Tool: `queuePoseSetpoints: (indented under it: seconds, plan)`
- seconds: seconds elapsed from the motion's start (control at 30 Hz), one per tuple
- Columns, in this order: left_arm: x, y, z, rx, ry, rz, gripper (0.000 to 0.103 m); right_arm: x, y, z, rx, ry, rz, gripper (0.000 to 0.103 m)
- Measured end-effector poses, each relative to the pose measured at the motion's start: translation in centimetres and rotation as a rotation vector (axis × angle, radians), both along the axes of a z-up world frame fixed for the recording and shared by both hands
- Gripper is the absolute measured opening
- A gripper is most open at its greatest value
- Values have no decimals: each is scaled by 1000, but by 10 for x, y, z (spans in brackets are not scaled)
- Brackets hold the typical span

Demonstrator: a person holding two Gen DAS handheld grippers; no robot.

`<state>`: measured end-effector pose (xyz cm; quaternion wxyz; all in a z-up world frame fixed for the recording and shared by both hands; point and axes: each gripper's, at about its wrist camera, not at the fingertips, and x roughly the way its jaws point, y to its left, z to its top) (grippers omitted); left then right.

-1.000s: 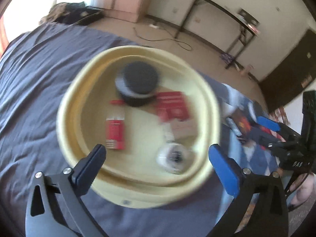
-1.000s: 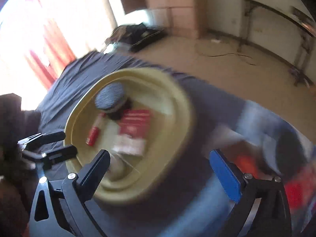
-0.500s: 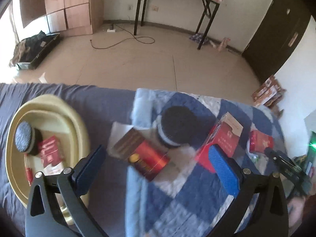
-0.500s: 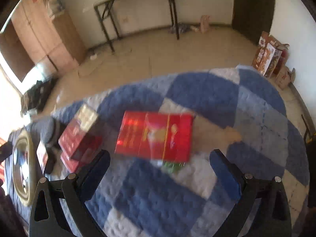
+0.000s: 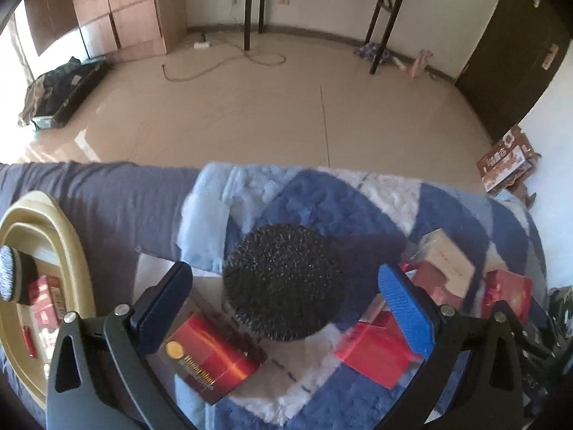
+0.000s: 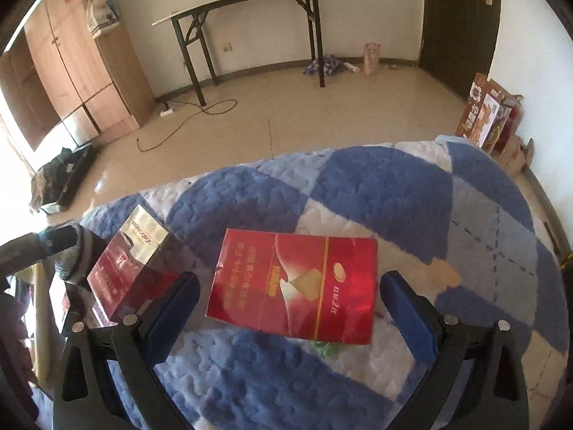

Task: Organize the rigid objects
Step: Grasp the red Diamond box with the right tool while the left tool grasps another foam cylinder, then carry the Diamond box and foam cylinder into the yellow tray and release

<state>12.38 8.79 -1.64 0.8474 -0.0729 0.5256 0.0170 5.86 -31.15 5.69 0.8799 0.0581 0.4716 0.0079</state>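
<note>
Your yellow basin (image 5: 77, 251) sits at nine o'clock in the left wrist view, on the grey sheet (image 5: 118, 197), and it holds a round dark puck with a grey top (image 5: 9, 274) against its far wall, a red packet (image 5: 48, 299) just beside that, and a thin red stick (image 5: 28, 337) nearer you; the rest of the basin is cut off by the frame edge. Your left gripper (image 5: 284, 301) stands wide open with nothing between its blue pads, and the round black bristly disc (image 5: 283, 281) lies flat on the blue-and-white quilt (image 5: 322, 193) right in the gap, touching neither finger. A red and gold box (image 5: 211, 354) lies at seven o'clock of the disc, its long axis running from ten to four o'clock, and it looks partly tucked under the disc's edge. Another red box (image 5: 379, 349) lies at four o'clock, behind your right-hand pad. Your right gripper (image 6: 288, 304) is also spread wide and empty. The flat red carton (image 6: 295, 283) lies face up on the quilt between its fingers, long axis running nine to three o'clock and its print turned sideways to you. At nine o'clock of it a maroon pack with a silver top (image 6: 130, 261) stands tilted, its silver end pointing to twelve o'clock.
</note>
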Motion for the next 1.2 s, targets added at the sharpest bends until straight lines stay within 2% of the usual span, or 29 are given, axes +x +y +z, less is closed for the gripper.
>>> queuePoseSetpoints:
  seconds: [0.13,0.23,0.27,0.3,0.37,0.53,0.63,0.7,0.77,0.93,1.07,1.13,1.2]
  plan:
    - [2,-2,-14,41,8,-20,103,5,4,-8,2,25,1,103]
    - [2,2,-17,7,-1,-20,101,9,5,-16,-7,35,-1,103]
    - [2,4,-16,-1,-5,-20,95,10,5,-19,-8,37,-2,103]
    - [3,7,-14,-16,-8,-23,81,10,4,-20,-10,32,1,102]
    - [5,13,-11,-64,-16,-38,69,12,4,-25,-8,24,26,93]
    - [2,22,-3,-104,-38,-40,68,11,3,-26,-15,-24,72,91]
    - [-7,27,16,-105,-66,-66,68,4,-1,-18,-3,-62,87,91]
    - [-21,32,38,-89,-101,-85,68,-1,-10,-11,41,-87,100,91]
    - [-33,37,55,-95,-127,-89,68,-4,-25,-6,144,-100,128,92]
    - [-71,66,101,-141,-199,-34,68,-21,-68,-2,328,-104,135,92]
    - [-104,86,115,-139,-218,10,68,-38,-97,5,450,-112,124,91]
    - [-122,99,116,-180,-214,40,68,-44,-104,10,479,-124,131,91]
    - [-137,111,117,-188,-218,72,68,-50,-108,14,494,-137,139,91]
